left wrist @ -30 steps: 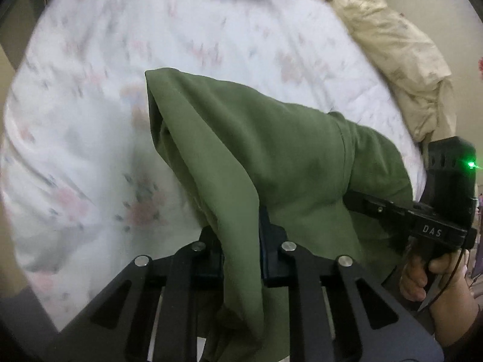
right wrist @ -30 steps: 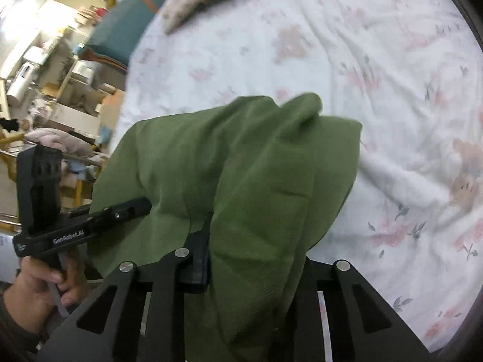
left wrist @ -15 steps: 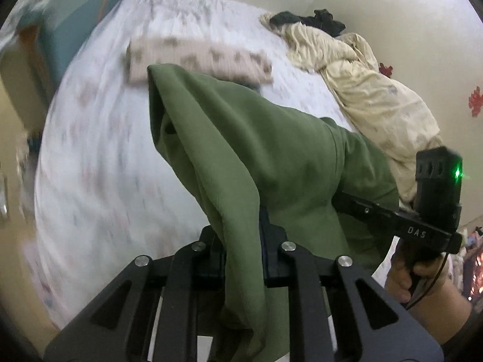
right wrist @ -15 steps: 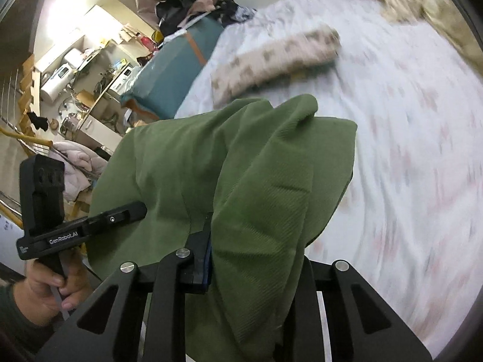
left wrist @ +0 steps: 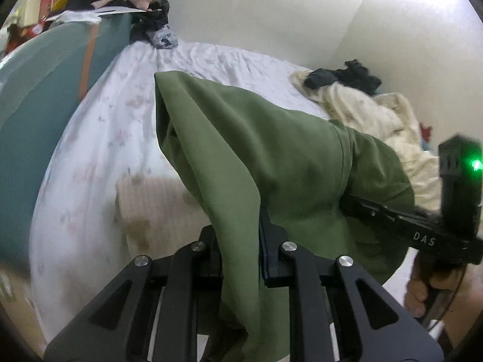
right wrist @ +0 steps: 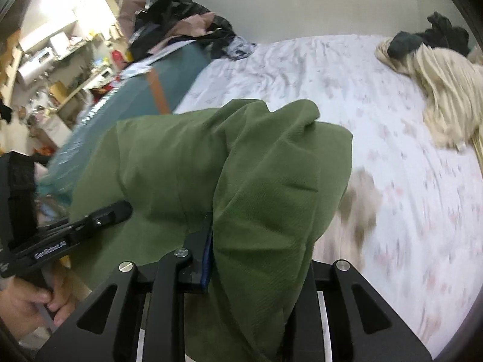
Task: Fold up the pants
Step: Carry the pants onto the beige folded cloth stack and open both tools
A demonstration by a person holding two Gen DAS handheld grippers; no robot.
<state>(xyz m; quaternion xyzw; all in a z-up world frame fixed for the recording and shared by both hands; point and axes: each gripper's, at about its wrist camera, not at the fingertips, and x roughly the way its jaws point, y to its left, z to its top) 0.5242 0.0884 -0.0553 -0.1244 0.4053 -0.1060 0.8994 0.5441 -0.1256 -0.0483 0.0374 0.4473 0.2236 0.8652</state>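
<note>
**Green pants up in the air between both tongs**

So the left tongs (left wrist: 240, 241) are pinched nearly closed on a bunched fold of the olive green pants (left wrist: 271, 157), with the cloth running right down between the two black fingers. Same deal on the other side: the right tongs (right wrist: 259, 256) are clamped on a thicker wad of the same pants (right wrist: 241, 166), and the fabric drapes over one finger so you only really see the one with the blue pad. The pants hang stretched between the two tools, lifted clear above the bed (left wrist: 99, 150) rather than lying on it.

From the left camera you can see the person's right hand (left wrist: 422, 295) wrapped around the handle of the other tool, green light glowing on top. From the right camera, the left hand (right wrist: 33, 304) is gripping its handle too.

Under the pants there's a folded beige patterned cloth (left wrist: 157, 205) on the floral sheet, pretty blurry. Further off, a rumpled cream blanket (right wrist: 446, 96) with a dark garment (right wrist: 428, 39) on top near the wall, and a teal suitcase-looking thing (left wrist: 36, 120) beside the bed, piled with clothes.
</note>
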